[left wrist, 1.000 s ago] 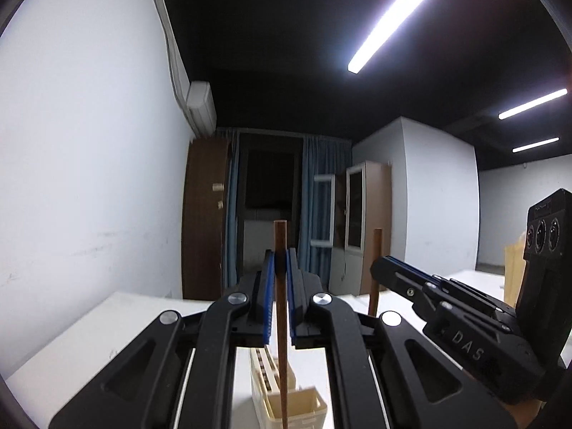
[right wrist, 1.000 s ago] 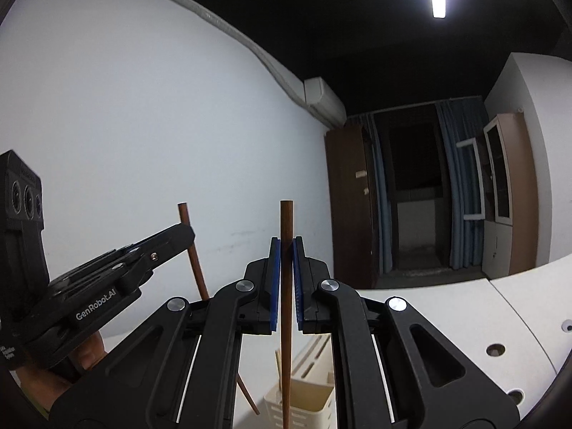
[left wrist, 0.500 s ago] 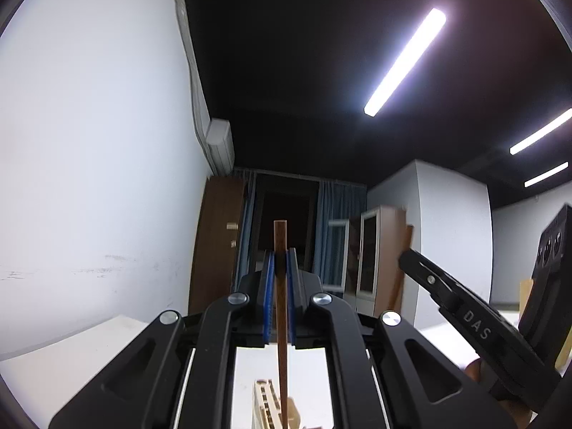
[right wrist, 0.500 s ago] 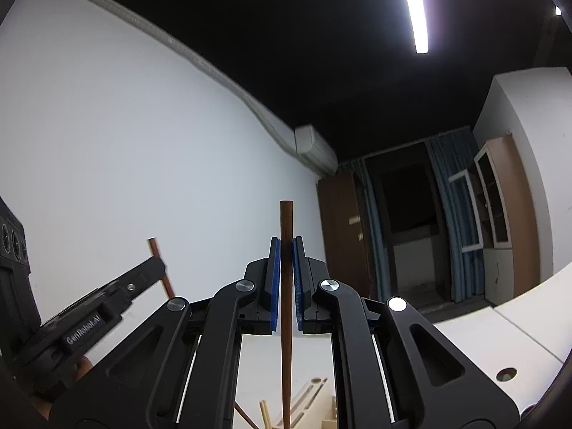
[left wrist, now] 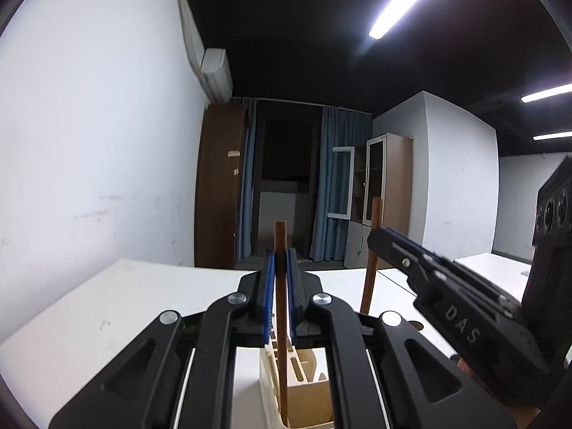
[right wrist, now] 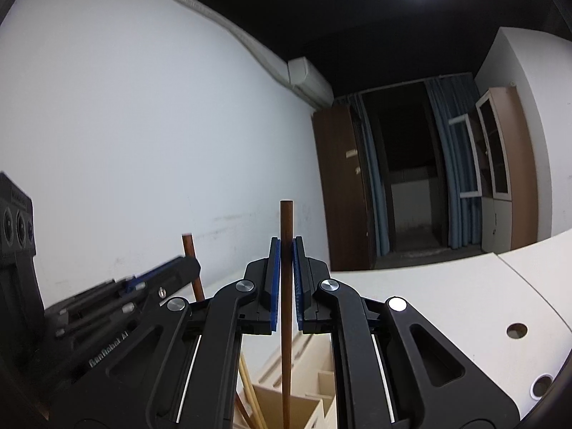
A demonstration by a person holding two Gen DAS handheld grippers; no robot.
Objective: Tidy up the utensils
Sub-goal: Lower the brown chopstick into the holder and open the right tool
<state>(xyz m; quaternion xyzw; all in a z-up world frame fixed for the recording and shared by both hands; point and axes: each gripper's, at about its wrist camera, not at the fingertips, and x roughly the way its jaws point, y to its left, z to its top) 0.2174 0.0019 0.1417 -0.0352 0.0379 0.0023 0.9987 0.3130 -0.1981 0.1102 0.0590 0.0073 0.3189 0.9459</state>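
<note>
My left gripper (left wrist: 280,261) is shut on a brown chopstick (left wrist: 280,250) held upright. Its lower end reaches into a cream utensil holder (left wrist: 304,389) on the white table. My right gripper (right wrist: 286,250) is shut on a second brown chopstick (right wrist: 286,236), also upright, with its lower end inside the cream holder (right wrist: 314,386). The right gripper shows in the left wrist view (left wrist: 379,239) with its chopstick (left wrist: 373,221). The left gripper shows in the right wrist view (right wrist: 189,264) with its chopstick (right wrist: 188,250). Two light wooden sticks (right wrist: 250,389) stand in the holder.
The white table (left wrist: 125,307) runs to a white wall on the left. The table surface has round holes (right wrist: 516,330) at the right. A brown wardrobe (left wrist: 218,186), blue curtains and a glass-door cabinet (left wrist: 386,186) stand far behind.
Both grippers have tilted down again after pointing up half a second ago. The holder and table have come back into view under both chopsticks. Both stay shut.
</note>
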